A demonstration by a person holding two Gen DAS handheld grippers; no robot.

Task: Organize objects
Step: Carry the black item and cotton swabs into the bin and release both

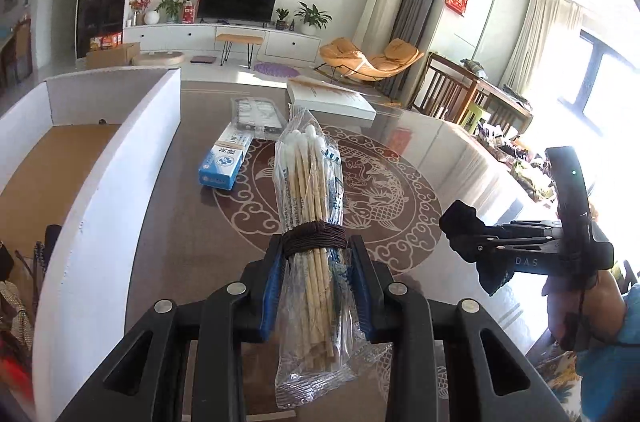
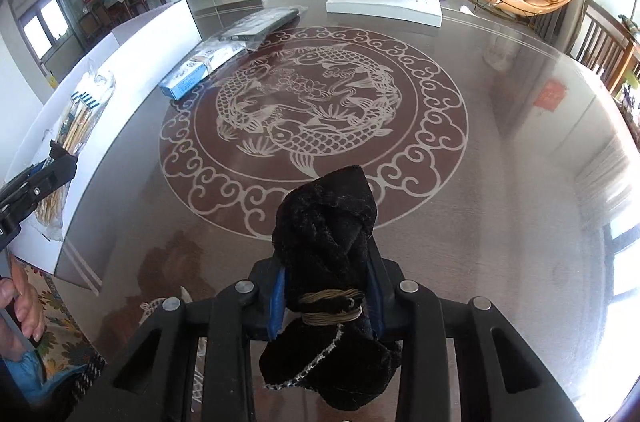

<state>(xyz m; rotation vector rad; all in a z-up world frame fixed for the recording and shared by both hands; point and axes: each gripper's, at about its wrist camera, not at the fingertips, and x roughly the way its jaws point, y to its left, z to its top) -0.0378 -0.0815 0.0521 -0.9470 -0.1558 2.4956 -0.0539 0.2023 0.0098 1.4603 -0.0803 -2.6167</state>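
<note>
- A clear plastic packet of wooden-stemmed cotton swabs (image 1: 308, 190), bound with dark brown cord, is clamped between the pads of the left gripper (image 1: 314, 262) and held above the glass-topped table (image 2: 500, 182).
- A black fuzzy cloth bundle (image 2: 328, 262), tied with tan cord, is clamped in the right gripper (image 2: 328, 298), clear of the table.
- A blue-and-white carton (image 1: 224, 162) is seen lying on the table beside the white-walled cardboard box (image 1: 120, 158).

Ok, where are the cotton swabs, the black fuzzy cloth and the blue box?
cotton swabs (image 1: 308, 190), left wrist view, on the wooden sticks.
black fuzzy cloth (image 2: 326, 222), right wrist view, on its upper bunch.
blue box (image 1: 222, 164), left wrist view, on its top face.
</note>
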